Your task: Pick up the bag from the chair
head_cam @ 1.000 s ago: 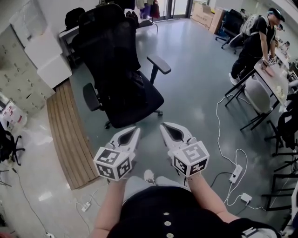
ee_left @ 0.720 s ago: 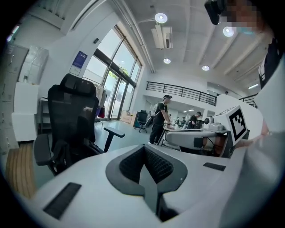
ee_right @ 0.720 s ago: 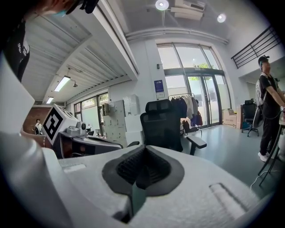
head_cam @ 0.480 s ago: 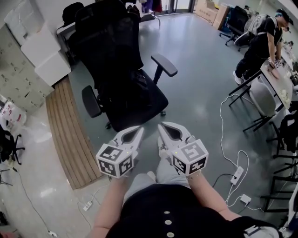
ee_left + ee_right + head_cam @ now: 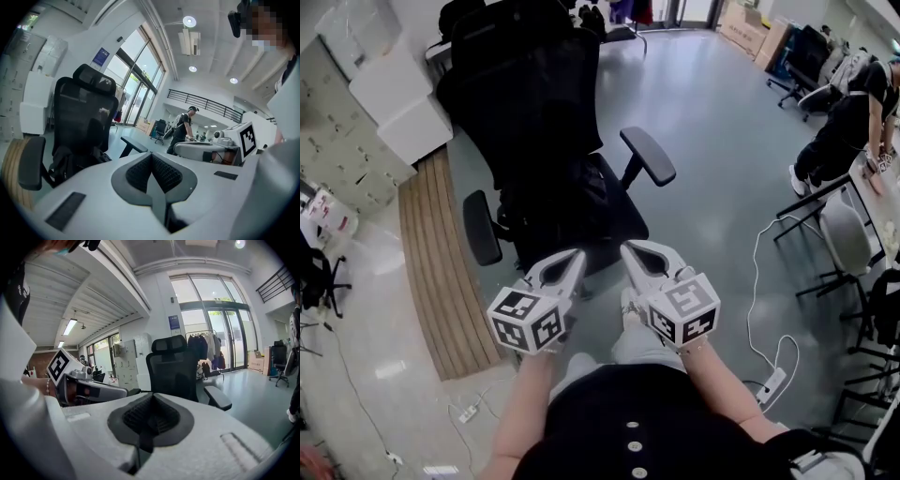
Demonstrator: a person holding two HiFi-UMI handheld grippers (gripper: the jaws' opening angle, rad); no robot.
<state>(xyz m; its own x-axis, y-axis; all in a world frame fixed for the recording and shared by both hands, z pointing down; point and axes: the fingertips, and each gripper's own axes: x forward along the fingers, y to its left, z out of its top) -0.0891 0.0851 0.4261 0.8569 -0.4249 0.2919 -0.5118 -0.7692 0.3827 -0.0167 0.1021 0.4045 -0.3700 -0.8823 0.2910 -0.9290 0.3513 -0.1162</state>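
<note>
A black bag point(image 5: 569, 190) lies slumped on the seat of a black mesh office chair point(image 5: 525, 94); dark on dark, its outline is hard to make out. My left gripper point(image 5: 575, 255) and right gripper point(image 5: 630, 249) are held side by side just in front of the seat's near edge, both shut with nothing between the jaws. From the left gripper view the bag point(image 5: 70, 161) sits low on the seat to the left of the shut left gripper point(image 5: 151, 155). In the right gripper view the chair point(image 5: 172, 366) stands straight ahead beyond the shut right gripper point(image 5: 151, 397).
A wooden slatted mat point(image 5: 431, 262) lies left of the chair, with white cabinets point(image 5: 394, 112) behind it. A person point(image 5: 853, 117) bends over a table point(image 5: 877, 202) at the right. Cables and a power strip point(image 5: 773, 380) lie on the floor at right.
Both grippers and my view have moved forward towards the chair, which now fills more of the frame. The jaws have stayed shut.
</note>
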